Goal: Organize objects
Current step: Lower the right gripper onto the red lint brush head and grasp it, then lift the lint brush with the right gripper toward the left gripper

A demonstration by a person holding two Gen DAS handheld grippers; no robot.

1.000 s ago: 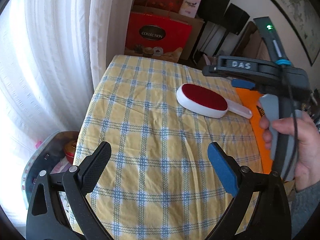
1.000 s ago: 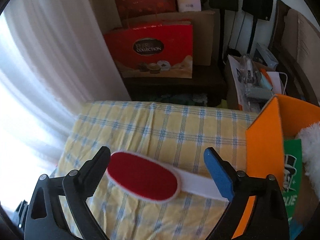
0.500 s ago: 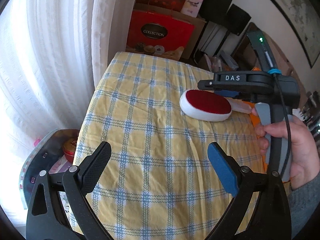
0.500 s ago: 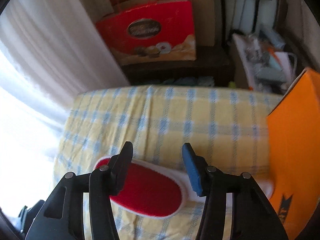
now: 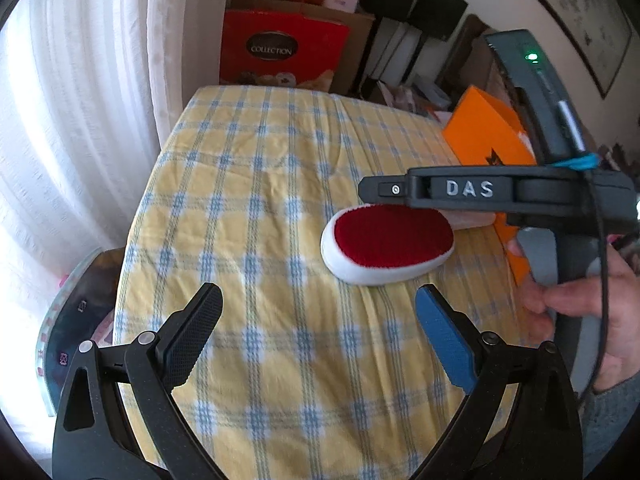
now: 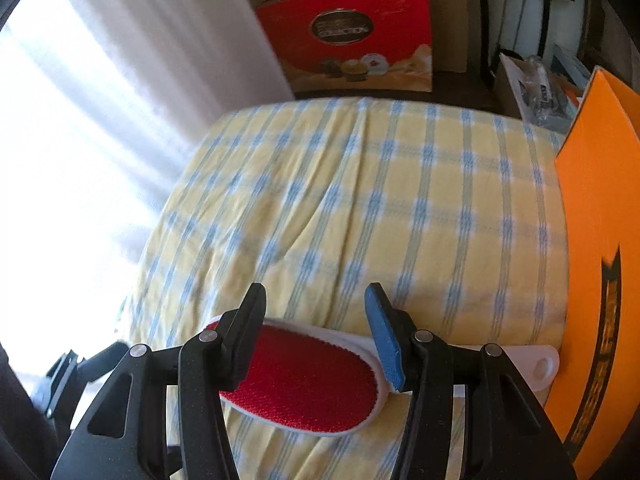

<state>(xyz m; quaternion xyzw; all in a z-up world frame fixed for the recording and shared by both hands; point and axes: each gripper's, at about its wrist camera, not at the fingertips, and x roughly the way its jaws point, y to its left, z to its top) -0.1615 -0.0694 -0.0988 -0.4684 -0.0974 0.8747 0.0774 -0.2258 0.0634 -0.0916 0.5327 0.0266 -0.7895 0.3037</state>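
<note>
A white lint brush with a red pad [image 5: 390, 242] lies over the yellow-and-blue checked cloth [image 5: 256, 216]. In the right wrist view the brush [image 6: 304, 384] sits between my right gripper's [image 6: 316, 304] fingers, which have narrowed around its head, black finger on the left side, blue on the right. Its white handle [image 6: 536, 362] points right toward the orange box [image 6: 600, 264]. The right gripper body shows in the left wrist view [image 5: 472, 190] just above the brush. My left gripper [image 5: 316, 312] is open and empty, nearer the front of the cloth.
The orange box [image 5: 486, 136] stands at the right edge of the cloth. A red gift box [image 5: 280, 54] and cardboard stand behind the table. White curtains [image 5: 80, 100] hang at the left. A bin with clutter [image 5: 76, 312] sits on the floor at the left.
My right gripper has come down over the brush and its fingers have narrowed from wide open to close around the brush head. The brush looks shifted nearer. The left gripper stays open.
</note>
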